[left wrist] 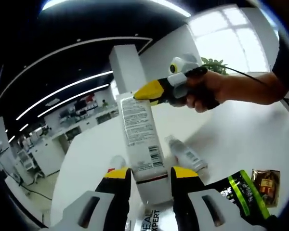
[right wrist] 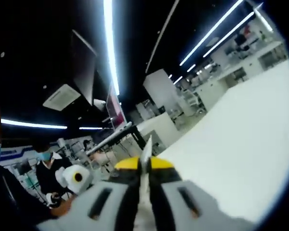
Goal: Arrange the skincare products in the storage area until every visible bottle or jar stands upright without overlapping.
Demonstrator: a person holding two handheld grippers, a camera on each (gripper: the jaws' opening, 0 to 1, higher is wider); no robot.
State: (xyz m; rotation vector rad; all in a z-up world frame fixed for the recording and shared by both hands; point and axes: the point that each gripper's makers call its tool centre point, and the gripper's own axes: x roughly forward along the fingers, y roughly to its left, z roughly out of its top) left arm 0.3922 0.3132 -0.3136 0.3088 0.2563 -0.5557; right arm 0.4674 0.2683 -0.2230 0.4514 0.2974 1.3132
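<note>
Holding the big white tube (left wrist: pixel 140 144) at both ends is what my two tongs are doing. It is a tall squeeze tube with small print and a bar code on its back, and it is lifted above the white table (left wrist: pixel 241 134).

My left gripper (left wrist: pixel 150 174) has its two yellow-tipped jaws open about as wide as the tube, one on each side of the cap end, and they press against it. My right gripper (left wrist: pixel 145 92) comes in from the right in the left gripper view, with a person's hand (left wrist: pixel 208 90) around its handle. Its yellow tips pinch the flat top end of the tube.

In the right gripper view, my right gripper (right wrist: pixel 144 163) has its jaws almost fully together, with the thin white edge of the tube (right wrist: pixel 146 150) poking up between them.

Just beside the tube, lower down, a small clear bottle (left wrist: pixel 185 153) lies on its side on the table. A round white thing (left wrist: pixel 117 162) peeks out near the left jaw; I cannot tell what it is. Near the bottom right lie a black and green packet (left wrist: pixel 241 192) and a small brown packet (left wrist: pixel 266 184).
</note>
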